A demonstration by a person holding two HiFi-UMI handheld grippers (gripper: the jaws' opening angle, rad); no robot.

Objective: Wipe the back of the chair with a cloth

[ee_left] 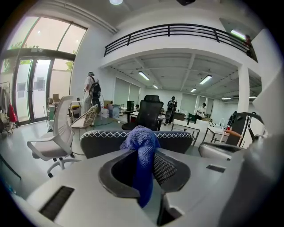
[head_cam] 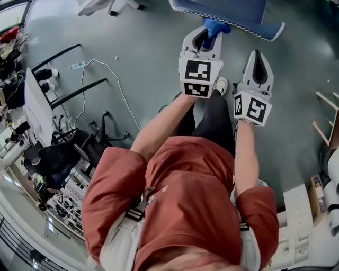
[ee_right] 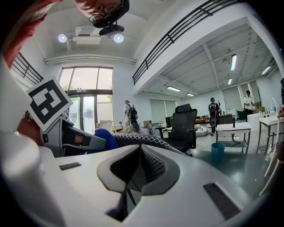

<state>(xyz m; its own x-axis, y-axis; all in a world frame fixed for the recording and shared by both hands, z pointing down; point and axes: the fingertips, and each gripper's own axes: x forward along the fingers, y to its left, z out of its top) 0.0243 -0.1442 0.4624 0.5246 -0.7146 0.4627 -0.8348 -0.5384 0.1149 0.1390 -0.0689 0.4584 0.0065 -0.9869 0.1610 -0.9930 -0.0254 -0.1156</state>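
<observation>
Jaws facing the chair back (ee_left: 102, 142) on the far side, the left gripper (ee_left: 148, 164) pinches the cloth (ee_left: 142, 144) with its bunched end poking forward as a wiping pad (contact unclear). The right gripper (ee_right: 138, 166), jaws pressed together on nothing, idles to its right.

Chair back (head_cam: 222, 9) cut off by the head view's top edge, only its stitched rim showing; in the left gripper view its middle stretch sits behind the cloth (ee_left: 142, 148) and the left claw (ee_left: 148, 173). Cloth mostly buried: from the head view just a blue knot past the claw tips, its tail running down between the jaws out of sight, and in the right gripper view only a blue bulge beside the left claw's body. People (ee_left: 172, 108) far across the room too small to tell apart.
</observation>
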